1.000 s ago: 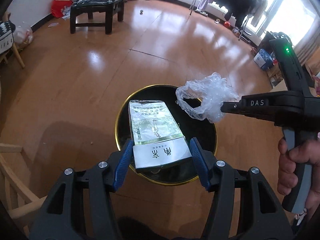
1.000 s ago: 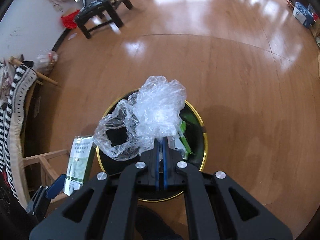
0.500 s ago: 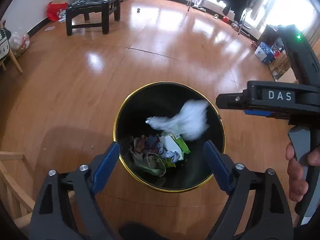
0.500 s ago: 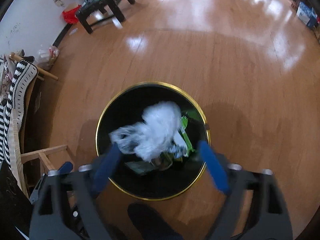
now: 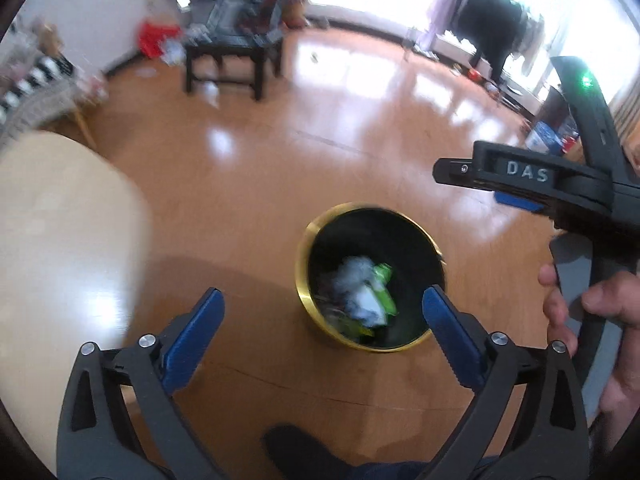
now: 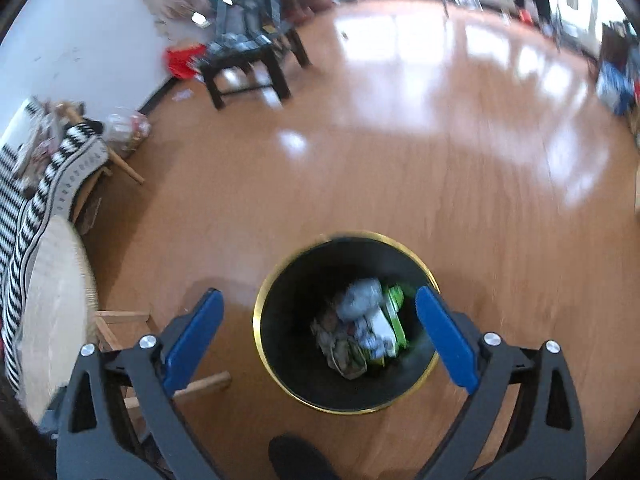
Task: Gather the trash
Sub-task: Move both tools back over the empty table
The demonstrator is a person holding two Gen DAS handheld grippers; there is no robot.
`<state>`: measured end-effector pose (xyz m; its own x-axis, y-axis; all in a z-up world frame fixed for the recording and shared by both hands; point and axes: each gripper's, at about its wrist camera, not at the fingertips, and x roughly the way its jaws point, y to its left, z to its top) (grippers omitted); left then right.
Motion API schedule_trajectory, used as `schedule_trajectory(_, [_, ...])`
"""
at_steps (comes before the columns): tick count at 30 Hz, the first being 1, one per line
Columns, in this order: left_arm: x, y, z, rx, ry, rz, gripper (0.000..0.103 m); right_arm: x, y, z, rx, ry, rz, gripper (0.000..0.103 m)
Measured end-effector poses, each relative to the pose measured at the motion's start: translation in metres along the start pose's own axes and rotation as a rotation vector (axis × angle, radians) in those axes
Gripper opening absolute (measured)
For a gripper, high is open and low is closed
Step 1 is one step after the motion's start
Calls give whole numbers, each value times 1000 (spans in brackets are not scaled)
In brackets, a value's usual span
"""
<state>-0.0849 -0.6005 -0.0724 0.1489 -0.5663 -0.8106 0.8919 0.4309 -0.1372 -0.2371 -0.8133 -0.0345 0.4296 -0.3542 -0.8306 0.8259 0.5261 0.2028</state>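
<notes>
Both tongs opening over the bin, nothing between the blue pads.

Left gripper and right gripper angled steeply down above black gold-rimmed round bin on wooden floor; crumpled plastic and paper trash inside; right hand wrapped round handle.

Trash in bin on floor; chair far behind, table left.

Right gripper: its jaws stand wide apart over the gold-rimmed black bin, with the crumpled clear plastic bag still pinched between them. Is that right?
Not quite. The right gripper does stand over the bin with its jaws opening wide, but nothing is between them. The right wrist view shows the plastic bag lying in the bin on the other trash.
</notes>
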Motion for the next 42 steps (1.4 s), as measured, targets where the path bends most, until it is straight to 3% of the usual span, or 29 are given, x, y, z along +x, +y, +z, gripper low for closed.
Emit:
schedule_trajectory(3, [-60,35,-7,-24,-74,90,96,-25,40,0,-64,-70,43,96])
schedule_trajectory(7, [-126,92,-28,-102,-149,210,96,-59,127,-10,-209,-133,144,96])
schedule_trajectory(12, [-214,177,-87,-284,-183,424,96,-87,247,-43,-428,-168,267,96])
schedule_trajectory(16, [-284,232,-146,-431,-220,593,96,-104,341,-93,-592,-145,382,96])
schedule_trajectory(21, [-337,302,-242,-736,-228,676,96,-123,442,-164,-750,-78,520,96])
schedule_trajectory(24, [-360,334,-288,-828,-143,725,96,-134,493,-207,-858,-73,556,96])
schedule_trajectory(26, [-385,345,-314,-857,-164,785,96,-139,520,-236,-926,-64,570,96])
schedule_trajectory(29, [-415,355,-345,-903,-194,874,96,-141,551,-273,-994,-40,592,96])
schedule_trajectory(36, [-430,376,-371,-922,-200,935,96,-145,587,-326,-1068,6,620,96])
schedule_trajectory(42, [-424,394,-382,-914,-173,895,96,-149,579,-337,-1110,-15,603,96])
